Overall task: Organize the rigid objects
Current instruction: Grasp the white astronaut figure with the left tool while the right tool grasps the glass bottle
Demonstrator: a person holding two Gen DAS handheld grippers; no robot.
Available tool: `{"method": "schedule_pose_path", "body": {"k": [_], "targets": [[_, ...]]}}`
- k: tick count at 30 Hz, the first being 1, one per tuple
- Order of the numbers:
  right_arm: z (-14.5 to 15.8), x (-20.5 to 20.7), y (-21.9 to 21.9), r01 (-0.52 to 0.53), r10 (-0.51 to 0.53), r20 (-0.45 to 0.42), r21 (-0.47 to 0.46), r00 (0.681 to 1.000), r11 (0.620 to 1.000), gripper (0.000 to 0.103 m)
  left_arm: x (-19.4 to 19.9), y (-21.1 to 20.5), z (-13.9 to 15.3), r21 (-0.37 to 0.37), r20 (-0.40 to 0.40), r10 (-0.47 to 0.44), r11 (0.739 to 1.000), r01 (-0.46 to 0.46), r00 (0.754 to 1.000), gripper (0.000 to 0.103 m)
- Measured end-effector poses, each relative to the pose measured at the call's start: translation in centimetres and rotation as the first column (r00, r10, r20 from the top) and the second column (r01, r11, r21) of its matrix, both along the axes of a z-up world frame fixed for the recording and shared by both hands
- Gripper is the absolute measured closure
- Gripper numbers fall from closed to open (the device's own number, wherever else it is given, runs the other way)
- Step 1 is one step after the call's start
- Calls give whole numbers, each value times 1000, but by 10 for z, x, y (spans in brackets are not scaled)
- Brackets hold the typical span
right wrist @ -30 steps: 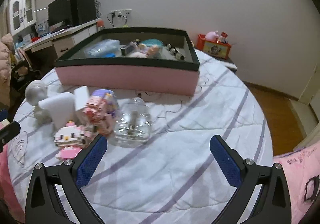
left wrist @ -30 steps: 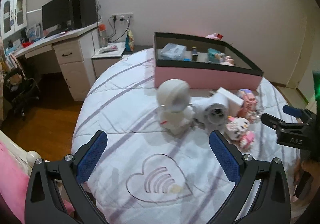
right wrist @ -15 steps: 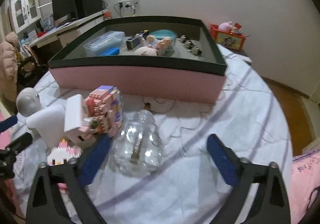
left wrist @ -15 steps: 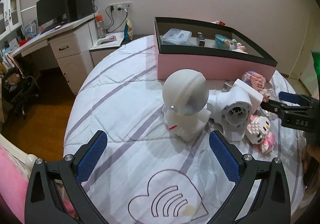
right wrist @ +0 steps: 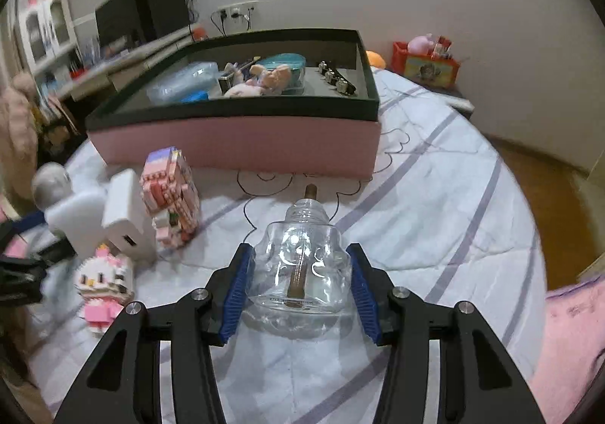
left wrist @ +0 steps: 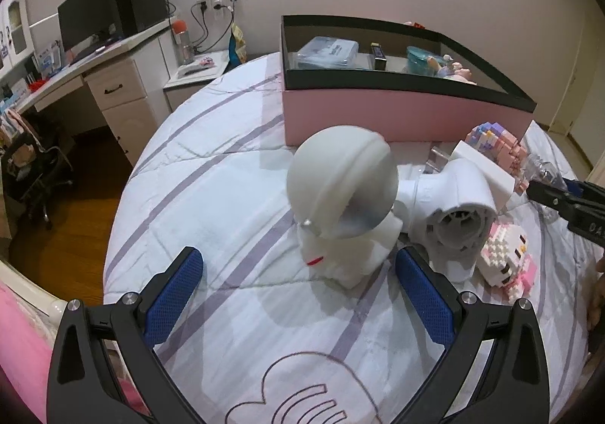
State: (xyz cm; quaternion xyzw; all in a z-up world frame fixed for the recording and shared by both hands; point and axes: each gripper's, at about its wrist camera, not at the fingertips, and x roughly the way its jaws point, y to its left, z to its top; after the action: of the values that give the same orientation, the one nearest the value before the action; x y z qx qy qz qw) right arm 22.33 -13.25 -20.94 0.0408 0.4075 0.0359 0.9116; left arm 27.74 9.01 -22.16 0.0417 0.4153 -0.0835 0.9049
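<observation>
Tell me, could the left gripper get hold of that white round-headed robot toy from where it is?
Probably yes. The left gripper is open, its fingers wide apart, and the white robot toy stands just ahead with only bare bedspread between. The white fan-like gadget crowds its right side, which might get nudged.

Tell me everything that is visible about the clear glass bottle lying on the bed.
The clear glass bottle is squat, with stepped shoulders and a short neck, and a brown stick runs inside and pokes out of the mouth. It lies on the bedspread, neck toward the pink box. The right gripper has just been closing; its blue pads now press both flanks.
</observation>
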Motion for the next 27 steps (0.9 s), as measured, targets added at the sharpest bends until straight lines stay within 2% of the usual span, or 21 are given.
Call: {"method": "schedule_pose_path", "body": {"k": [6,8,12,19,27], "targets": [[-1,5,5,-9,9,-11,-9,1000,1000,51,18,-7,-4,17,-29,-2,1000,3,1000,0],[-1,5,6,-9,9,-12,-5,1000,1000,51,19,-7,-4,7,-25,-8,1000,8,1000,5],[-1,5,5,-10,10,-11,-5,1000,1000,51,15,-8,0,-24,10,-41,999,41,999,44],[1,2,5,-41,41,10,13,999,999,51,4,-5,8,-35,45,-46,998,48,998,44],[15,-7,4,-59,55,62,62,997,996,52,-11,-4,34,-58,104,-63,996,69,993,44]]}}
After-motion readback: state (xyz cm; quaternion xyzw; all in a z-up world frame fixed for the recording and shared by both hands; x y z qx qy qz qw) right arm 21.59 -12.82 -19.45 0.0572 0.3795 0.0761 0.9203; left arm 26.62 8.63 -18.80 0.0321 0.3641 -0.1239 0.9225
